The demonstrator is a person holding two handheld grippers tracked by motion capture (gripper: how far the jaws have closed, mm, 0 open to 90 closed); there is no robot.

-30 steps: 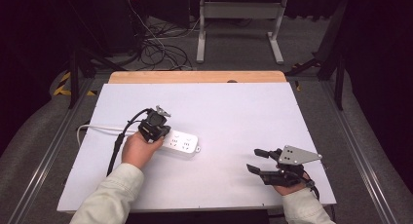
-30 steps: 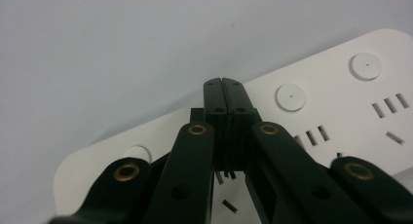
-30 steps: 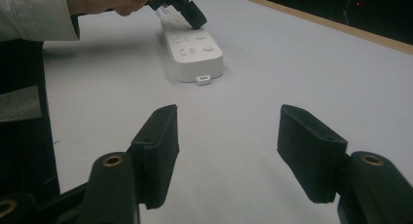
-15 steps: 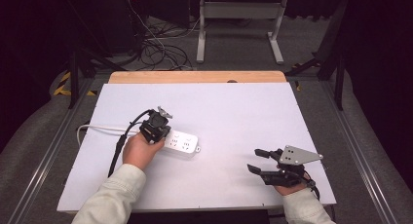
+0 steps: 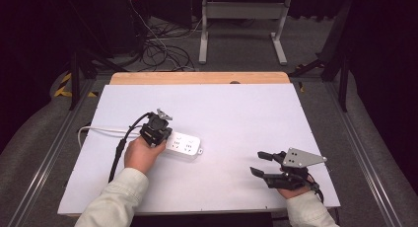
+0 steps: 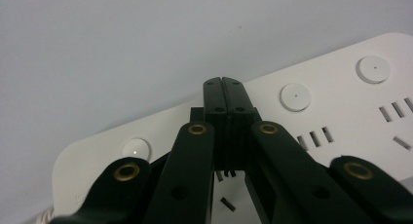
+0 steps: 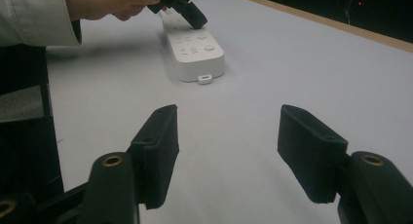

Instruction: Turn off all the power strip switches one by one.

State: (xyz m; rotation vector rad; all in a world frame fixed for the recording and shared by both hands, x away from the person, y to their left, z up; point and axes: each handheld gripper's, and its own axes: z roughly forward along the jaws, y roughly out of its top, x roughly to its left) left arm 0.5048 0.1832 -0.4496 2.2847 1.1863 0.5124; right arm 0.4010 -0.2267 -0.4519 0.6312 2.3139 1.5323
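Observation:
A white power strip (image 5: pixel 186 144) lies on the white table (image 5: pixel 246 108), left of the middle. My left gripper (image 5: pixel 156 130) is held over the strip's left end, jaws pointing down onto it. In the left gripper view the jaws (image 6: pixel 225 90) are shut together with nothing between them, their tips over the power strip (image 6: pixel 336 107) between its round buttons and its sockets. My right gripper (image 5: pixel 261 164) hovers near the front right corner, open and empty. In the right gripper view, its open jaws (image 7: pixel 228 134) point across bare table toward the power strip (image 7: pixel 195 56) and the left gripper (image 7: pixel 187 12).
The strip's white cord (image 5: pixel 101 131) runs left to the table's edge. A wooden strip (image 5: pixel 197 78) borders the far side. On the floor behind the table lie tangled cables (image 5: pixel 162 49) and a white stand (image 5: pixel 241 19).

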